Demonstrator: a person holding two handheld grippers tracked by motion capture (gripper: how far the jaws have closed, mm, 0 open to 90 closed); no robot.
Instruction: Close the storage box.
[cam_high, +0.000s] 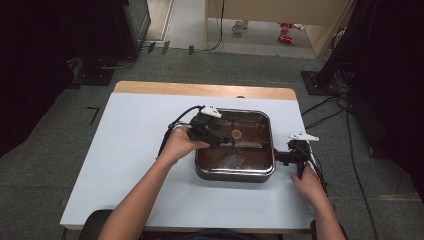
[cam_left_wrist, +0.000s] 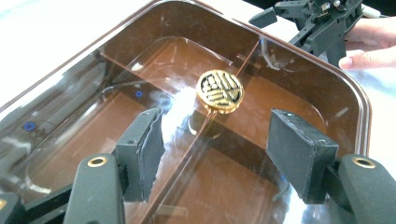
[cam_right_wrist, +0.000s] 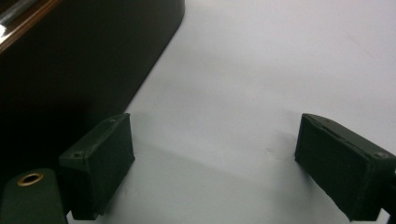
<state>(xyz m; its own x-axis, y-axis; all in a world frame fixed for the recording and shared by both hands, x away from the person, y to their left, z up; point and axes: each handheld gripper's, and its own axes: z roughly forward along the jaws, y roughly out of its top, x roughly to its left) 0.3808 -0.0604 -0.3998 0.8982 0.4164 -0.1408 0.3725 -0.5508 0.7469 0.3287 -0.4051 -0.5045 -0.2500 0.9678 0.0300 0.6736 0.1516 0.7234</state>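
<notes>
A square electric pan (cam_high: 235, 175) stands on the white table, covered by a brown tinted glass lid (cam_left_wrist: 140, 60) with a round gold knob (cam_left_wrist: 220, 90) at its centre. My left gripper (cam_left_wrist: 215, 149) hovers over the lid, open, with the knob just beyond its pads and nothing pressed between them. From above, the left gripper (cam_high: 222, 140) reaches in from the pan's left side toward the knob (cam_high: 237, 133). My right gripper (cam_right_wrist: 215, 163) stands open, low over the table, beside the pan's dark right wall (cam_right_wrist: 70, 70). From above, the right gripper (cam_high: 279, 157) sits at the pan's right edge.
The white table top (cam_high: 130, 150) has a wooden strip (cam_high: 200, 89) along its far edge. Cables trail from both grippers. Grey carpet, black stands and loose cables surround the table. A hand and the right gripper (cam_left_wrist: 322, 23) show beyond the lid.
</notes>
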